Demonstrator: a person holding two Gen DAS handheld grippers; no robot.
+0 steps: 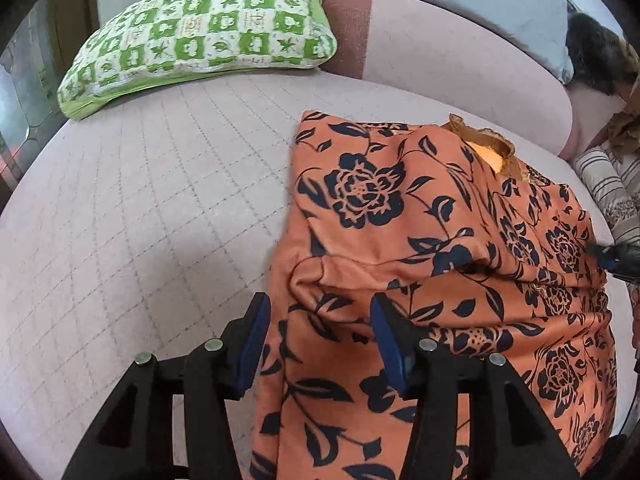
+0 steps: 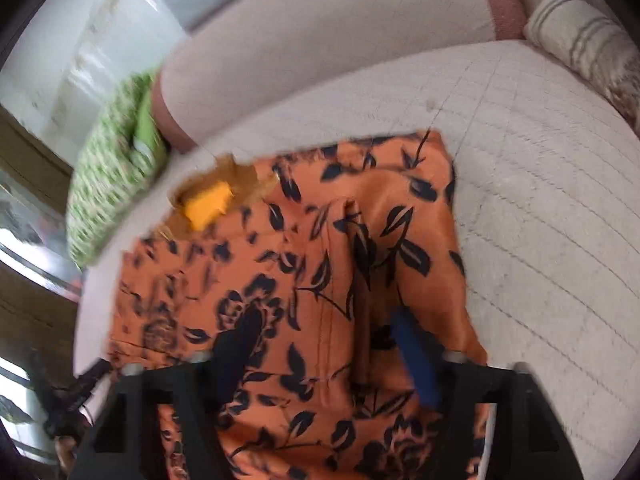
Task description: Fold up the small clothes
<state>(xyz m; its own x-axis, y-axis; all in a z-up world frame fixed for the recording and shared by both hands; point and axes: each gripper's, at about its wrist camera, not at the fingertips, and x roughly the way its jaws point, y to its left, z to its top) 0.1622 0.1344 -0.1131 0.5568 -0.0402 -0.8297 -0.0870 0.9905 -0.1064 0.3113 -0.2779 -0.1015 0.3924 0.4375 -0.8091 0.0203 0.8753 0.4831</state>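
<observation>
- Left gripper [image 1: 318, 322]: jaws spread wide, nothing between them. Blue pads [image 1: 251, 350] hang over the near left edge of the garment [image 1: 420, 240]; the left finger is above bare seat, the right one above the cloth. Contact with the cloth can't be told.
- Right gripper [image 2: 326, 338]: also wide apart, not clamped on anything. Both fingers are over the near part of the garment [image 2: 304, 264], straddling a raised lengthwise ridge of cloth. That view is motion-blurred, so touching or just above is unclear.
- In the left view the right gripper's tip [image 1: 614, 256] shows at the garment's right edge.
- Garment: orange with a dark navy flower-and-leaf print, lying on the sofa seat [image 1: 140, 200], toward its right half in the left view. Near end runs off the bottom of both frames.
- Not flat: a fold line runs crosswise in the left view, with a puckered bump at its left end; a lengthwise crease runs up the middle in the right view.
- Far end: neck opening [image 1: 486, 146] with a tan frilled trim and brighter orange lining inside.
- Seat: pale pink, quilted in a grid.
- Far left corner of the seat: green-and-white pillow [image 1: 200, 36], against the backrest [image 1: 440, 56].
- Far right end: striped cushion [image 1: 612, 188].
</observation>
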